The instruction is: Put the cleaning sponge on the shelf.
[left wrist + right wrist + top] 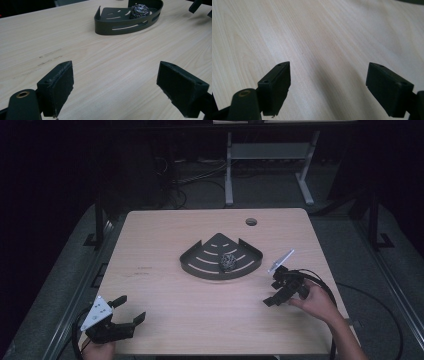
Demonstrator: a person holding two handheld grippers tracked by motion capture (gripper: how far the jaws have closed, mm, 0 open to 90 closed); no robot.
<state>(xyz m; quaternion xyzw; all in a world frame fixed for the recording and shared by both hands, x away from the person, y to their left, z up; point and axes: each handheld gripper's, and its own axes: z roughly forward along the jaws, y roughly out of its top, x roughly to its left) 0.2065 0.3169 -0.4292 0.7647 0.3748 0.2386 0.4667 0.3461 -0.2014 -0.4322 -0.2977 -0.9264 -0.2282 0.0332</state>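
- High view: wooden tabletop [165, 305] carrying a dark fan-shaped tray [200, 264] near its middle, curved wall toward the person, point toward the far edge.
- Steel scouring ball [228, 262] resting inside the tray, right of its centre, close to the curved wall.
- Round cable hole [251, 222] near the far edge of the tabletop, beyond the tray.
- Left hand-held gripper [131, 309] at the near left corner, jaws spread wide, nothing between them; grey three-cornered plate on top; well apart from the tray.
- Right hand-held gripper [272, 292] at the right side, held in the person's right hand [317, 302], just beside the right end of the tray without touching it; jaws spread, nothing between them; black cable looping back toward the forearm.
- Left gripper view: left hand-held gripper [115, 82] with both black pads apart over bare wood; tray [120, 27] far ahead with the scouring ball [140, 11] inside against its back wall; faint marks on the wood at left.
- Right gripper view: right hand-held gripper [328, 83] with both pads wide apart, pointing down at bare tabletop [317, 37]; a dark edge at the upper right corner, too little visible to identify.
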